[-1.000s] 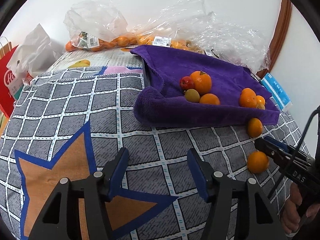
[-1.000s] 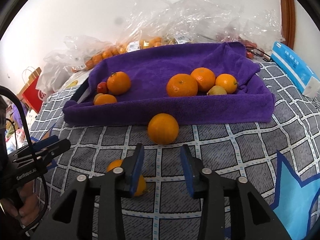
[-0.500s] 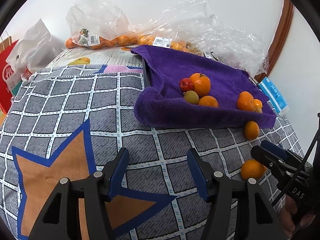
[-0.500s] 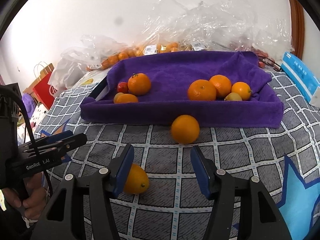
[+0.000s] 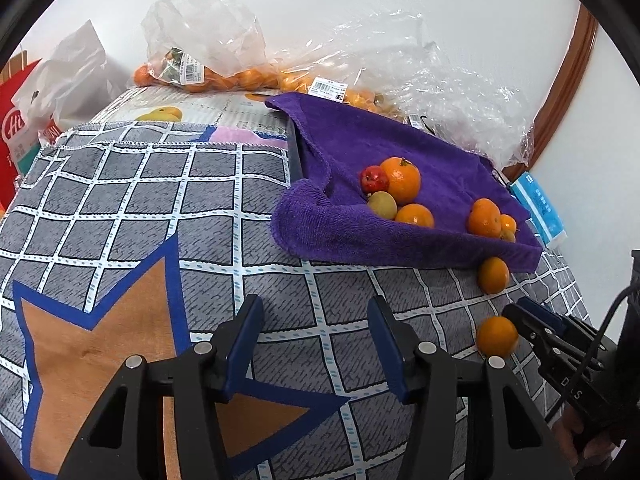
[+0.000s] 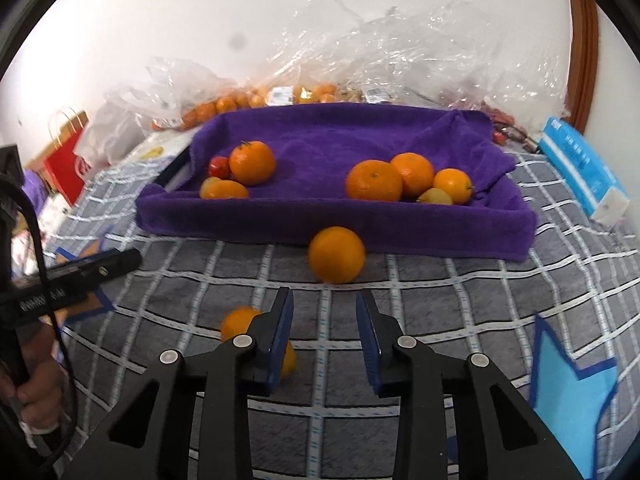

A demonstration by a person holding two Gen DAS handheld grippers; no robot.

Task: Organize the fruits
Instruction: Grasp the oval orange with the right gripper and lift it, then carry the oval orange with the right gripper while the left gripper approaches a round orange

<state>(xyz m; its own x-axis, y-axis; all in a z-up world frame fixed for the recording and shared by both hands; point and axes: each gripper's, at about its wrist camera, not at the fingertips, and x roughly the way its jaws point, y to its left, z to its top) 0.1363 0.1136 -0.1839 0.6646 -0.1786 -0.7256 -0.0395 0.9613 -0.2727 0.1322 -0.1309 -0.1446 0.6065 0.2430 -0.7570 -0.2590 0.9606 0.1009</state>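
A purple towel (image 6: 320, 136) lines a tray holding two clusters of fruit: an orange (image 6: 252, 162) with a small red fruit at the left, several oranges (image 6: 374, 180) at the right. One loose orange (image 6: 336, 254) lies on the checked cloth against the towel's front edge. A second loose orange (image 6: 240, 320) sits just outside my right gripper's left finger, partly hidden by it. My right gripper (image 6: 324, 298) has its jaws drawn close with nothing between them. My left gripper (image 5: 314, 308) hovers over the cloth, its jaws closing and empty.
Clear plastic bags of oranges (image 5: 208, 76) pile up along the back wall. A red paper bag (image 5: 12, 128) stands at far left and a blue packet (image 6: 580, 168) lies right of the towel. A hand (image 6: 36, 388) grips the left tool.
My right gripper's jaws widened, then drew in again, and it shifted slightly; the near orange stays outside its left finger. The left gripper stayed in place.
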